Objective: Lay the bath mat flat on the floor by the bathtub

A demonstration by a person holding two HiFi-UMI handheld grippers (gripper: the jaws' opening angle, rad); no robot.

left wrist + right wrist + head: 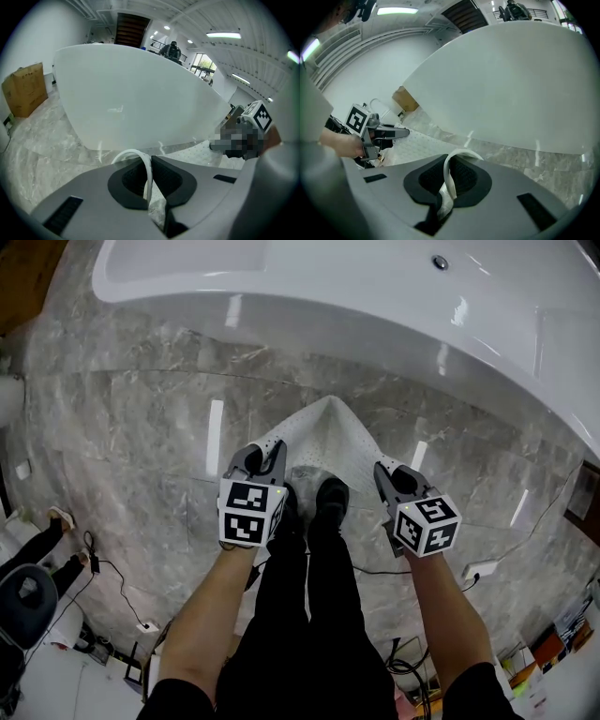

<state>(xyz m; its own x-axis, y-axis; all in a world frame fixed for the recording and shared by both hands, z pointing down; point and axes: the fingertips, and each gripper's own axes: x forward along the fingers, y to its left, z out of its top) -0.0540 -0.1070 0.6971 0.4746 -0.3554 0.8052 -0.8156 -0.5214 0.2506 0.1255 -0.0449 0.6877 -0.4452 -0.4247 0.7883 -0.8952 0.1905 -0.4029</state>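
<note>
1. The bath mat [330, 439] sits at the centre of the head view. It runs from the two grippers toward the white bathtub [356, 287] at the top of the frame. Its far end narrows to a point near the tub's base, so it is not spread square. If it is set down like this, that end will likely stay bunched or folded under.

2. The left gripper [266, 454] has its jaws closed narrow on a thin loop of the mat's white edge. The right gripper [384, 472] pinches the other near corner the same way. Each hold is only a slim bite on the hem. A tug to straighten the mat could pull a corner free, and that side would drop crooked.

3. The person's shoes [330, 498] stand between the grippers, right at the mat's near edge. I cannot tell whether they rest on it. If a sole pins the fabric, the near edge will not pull flat and may crease.

4. The marble floor [141, 427] looks glossy and seems to be under clear film. The mat could skate on it when dragged and end up askew to the tub.

5. If one jaw lets go before the other, the mat would swing toward the side that holds it and leave a diagonal wrinkle.
</note>
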